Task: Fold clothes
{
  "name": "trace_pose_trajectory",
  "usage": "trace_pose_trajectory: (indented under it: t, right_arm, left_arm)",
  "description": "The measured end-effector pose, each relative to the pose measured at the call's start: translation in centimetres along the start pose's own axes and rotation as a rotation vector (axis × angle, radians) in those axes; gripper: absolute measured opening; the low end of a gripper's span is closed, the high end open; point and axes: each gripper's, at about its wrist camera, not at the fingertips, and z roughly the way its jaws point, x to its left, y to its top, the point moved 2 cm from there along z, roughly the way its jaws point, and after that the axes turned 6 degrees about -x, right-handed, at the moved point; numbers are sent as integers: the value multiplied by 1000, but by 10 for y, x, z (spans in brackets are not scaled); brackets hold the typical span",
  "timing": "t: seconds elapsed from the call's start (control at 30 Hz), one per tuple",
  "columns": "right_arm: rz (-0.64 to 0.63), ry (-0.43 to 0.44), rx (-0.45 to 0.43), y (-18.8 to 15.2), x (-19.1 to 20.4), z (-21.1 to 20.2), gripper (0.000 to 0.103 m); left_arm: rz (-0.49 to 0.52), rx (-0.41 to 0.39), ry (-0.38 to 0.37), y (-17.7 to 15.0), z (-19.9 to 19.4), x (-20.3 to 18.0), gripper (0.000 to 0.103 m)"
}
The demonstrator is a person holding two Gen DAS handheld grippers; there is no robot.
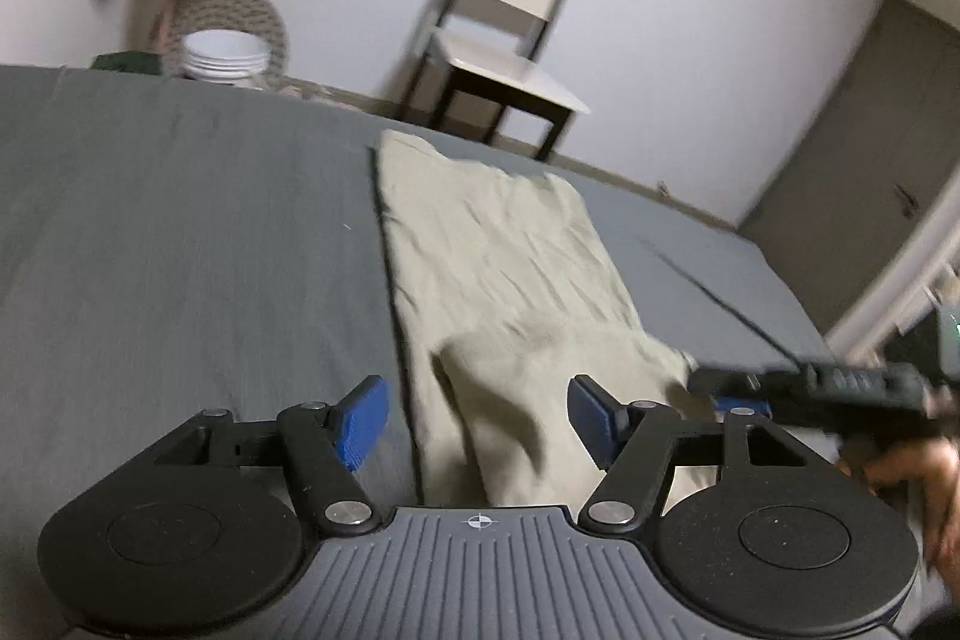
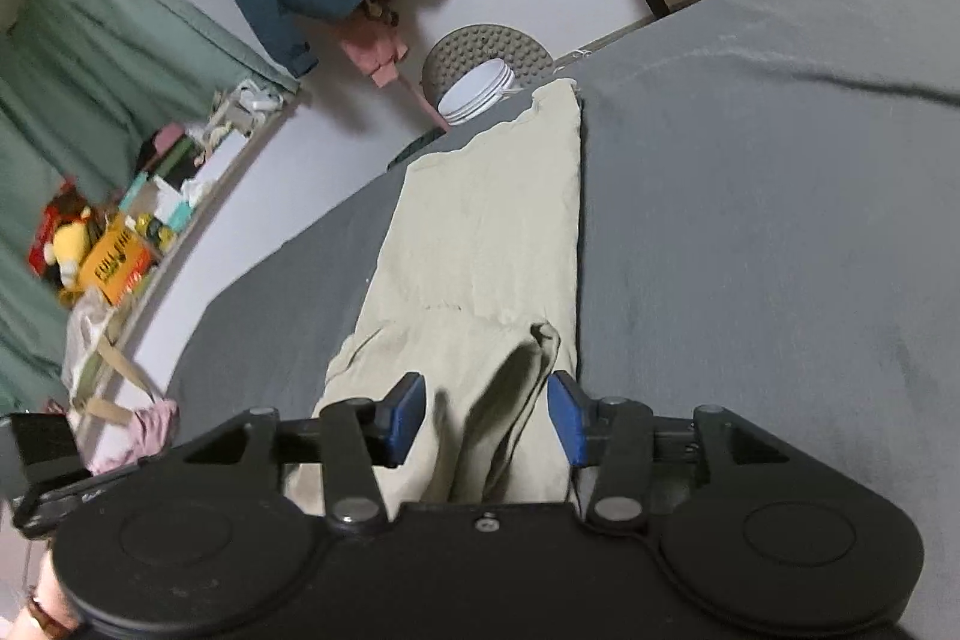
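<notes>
While the beige garment (image 1: pixel 498 268) lies on the grey bed (image 1: pixel 180 220), long axis running away from me, its raised near end sits between both my left gripper (image 1: pixel 477 418) and right gripper (image 2: pixel 486 415), jaws apart, neither clamping it.

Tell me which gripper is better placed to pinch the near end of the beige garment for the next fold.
Probably right. The right gripper is open with a raised fold of the beige garment between its fingers; the open left gripper straddles the garment's edge.
</notes>
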Motion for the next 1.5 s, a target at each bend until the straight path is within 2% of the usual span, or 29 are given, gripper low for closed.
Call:
trace_pose_trajectory:
  t: [0.07,0.17,0.3,0.43,0.5,0.57,0.63,0.73,0.83,0.93,0.97,1.07,1.1,1.17,1.2,1.23,1.3,1.33,1.37,1.47,1.5]
  right_arm:
    - [8,6,-8,2,-3,5,44]
    - [11,17,-24,7,-5,10,44]
    - [11,29,-28,10,-6,16,44]
    - [11,28,-17,10,-8,20,44]
    - [11,27,-14,10,-8,22,44]
    - [-7,17,-7,9,-7,24,39]
    - [-33,3,0,7,-6,26,19]
    - [-80,1,-8,6,-1,25,14]
    - [-137,25,-68,9,10,17,14]
    - [-210,4,-85,10,19,19,14]
    - [-219,-10,-76,8,19,22,14]
    - [-250,-68,-41,3,14,32,19]
    - [-251,-66,-41,3,14,32,21]
    - [-253,-65,-45,3,13,30,26]
    - [-252,-74,-56,6,14,28,35]
    - [-250,-83,-68,9,14,24,40]
    - [-234,-99,-101,14,13,15,42]
    - [-224,-104,-115,16,12,10,42]
    - [-210,-100,-122,18,12,3,42]
    - [-180,-93,-128,21,15,-18,43]
    - [-172,-88,-125,21,17,-24,44]
  left_arm:
    - [-36,-3,-17,5,10,5,66]
    - [16,-10,-26,3,22,1,65]
    - [126,-9,-37,4,34,-8,39]
    - [123,60,-34,3,48,-4,24]
    - [118,74,-41,2,52,-3,11]
    - [122,84,-43,2,54,-3,6]
    - [155,52,-21,4,49,-8,5]
    - [221,-30,11,9,34,-17,5]
    - [386,-78,51,12,25,-35,5]
    - [479,-43,100,11,36,-40,5]
    - [481,-21,103,10,41,-39,6]
    - [435,60,110,8,57,-30,6]
    - [420,74,107,7,59,-27,10]
    - [381,59,134,13,54,-22,21]
    - [362,51,148,16,51,-20,36]
    - [342,44,161,20,48,-17,54]
    - [311,-7,208,23,36,-8,66]
    - [295,-39,227,25,28,-4,67]
    - [266,-65,209,29,20,0,67]
    - [114,-116,45,36,-3,10,67]
    - [135,-102,31,34,-1,6,67]
